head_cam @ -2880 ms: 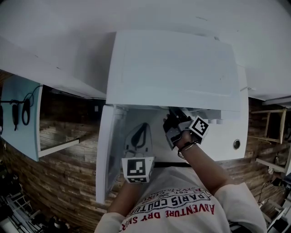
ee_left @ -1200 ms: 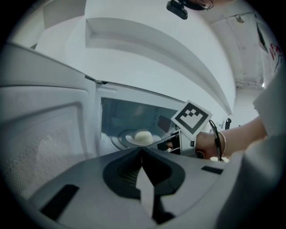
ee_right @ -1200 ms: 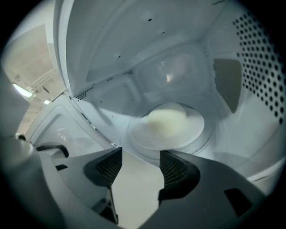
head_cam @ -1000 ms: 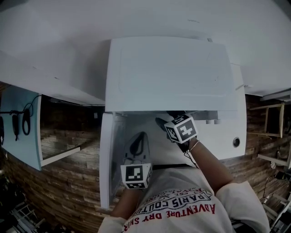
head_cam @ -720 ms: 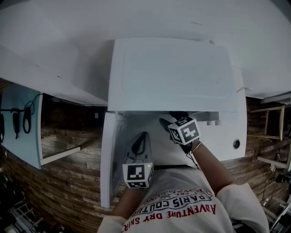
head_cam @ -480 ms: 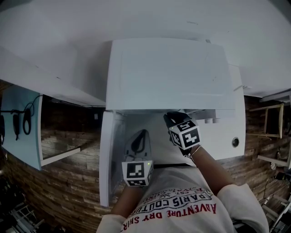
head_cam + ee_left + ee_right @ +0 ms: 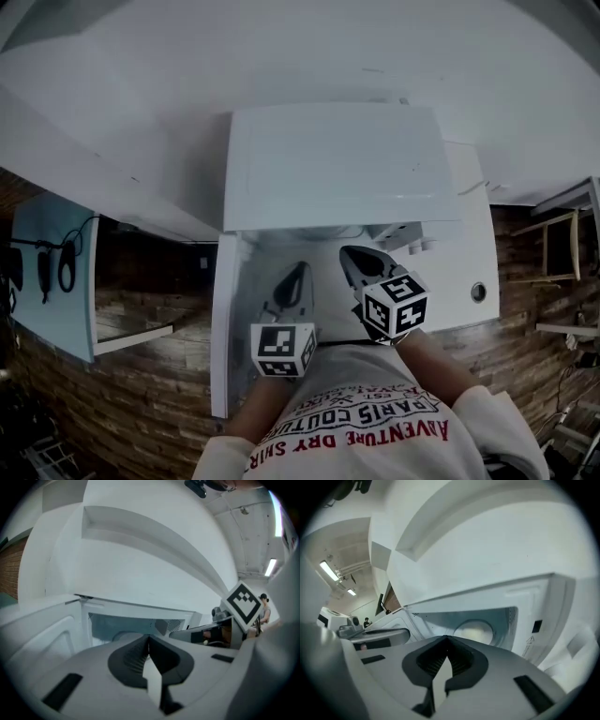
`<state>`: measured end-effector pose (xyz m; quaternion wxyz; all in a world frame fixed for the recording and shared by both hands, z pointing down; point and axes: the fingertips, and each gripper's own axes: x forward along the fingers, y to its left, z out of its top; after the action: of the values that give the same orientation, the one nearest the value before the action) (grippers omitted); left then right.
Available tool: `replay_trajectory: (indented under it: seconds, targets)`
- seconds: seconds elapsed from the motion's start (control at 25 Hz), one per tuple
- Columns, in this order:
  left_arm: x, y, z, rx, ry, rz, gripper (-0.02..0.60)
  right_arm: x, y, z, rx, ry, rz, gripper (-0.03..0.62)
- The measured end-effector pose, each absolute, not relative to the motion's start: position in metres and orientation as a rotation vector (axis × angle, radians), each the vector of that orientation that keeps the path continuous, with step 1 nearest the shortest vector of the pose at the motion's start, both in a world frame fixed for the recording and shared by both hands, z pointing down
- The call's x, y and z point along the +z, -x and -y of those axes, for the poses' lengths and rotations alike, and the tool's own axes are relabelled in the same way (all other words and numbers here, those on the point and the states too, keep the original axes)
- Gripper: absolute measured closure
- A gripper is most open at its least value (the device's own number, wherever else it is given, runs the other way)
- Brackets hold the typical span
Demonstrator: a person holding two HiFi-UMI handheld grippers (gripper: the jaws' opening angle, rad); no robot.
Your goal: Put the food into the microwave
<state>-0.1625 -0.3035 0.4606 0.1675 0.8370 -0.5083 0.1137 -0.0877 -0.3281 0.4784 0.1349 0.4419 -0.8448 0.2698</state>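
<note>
The white microwave (image 7: pixel 333 164) is seen from above, its door (image 7: pixel 228 328) swung open to the left. In the right gripper view a round pale dish (image 7: pixel 474 631) with something yellowish in it sits inside the cavity. My right gripper (image 7: pixel 352 255) is just outside the opening, shut and empty, its jaws (image 7: pixel 446 641) pressed together. Beside it on the left, my left gripper (image 7: pixel 298 272) is also shut with nothing in it (image 7: pixel 149 639), pointing at the cavity (image 7: pixel 126 625). The right gripper's marker cube (image 7: pixel 241 604) shows at the right of the left gripper view.
The microwave's control panel with a round knob (image 7: pixel 478 292) lies right of the opening. A pale blue board with hanging cables (image 7: pixel 52 281) stands at far left. A wooden frame (image 7: pixel 562 272) is at far right. Brick-patterned floor lies below.
My right gripper has pulled back out of the microwave opening toward the person, and its jaws have closed empty. The left gripper has lifted a little.
</note>
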Motion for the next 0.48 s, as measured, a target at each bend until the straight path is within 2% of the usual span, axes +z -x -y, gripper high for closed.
replay_trajectory:
  seconds: [0.28, 0.48]
  targets:
    - [0.398, 0.159, 0.309, 0.255, -2.550, 1.485, 0.575, 0.405, 0.085, 0.316, 0.474, -1.404, 2.567, 0.582]
    - [0.373, 0.159, 0.308, 0.222, -2.622, 1.494, 0.575, 0.384, 0.081, 0.310, 0.450, -1.449, 2.617, 0.582]
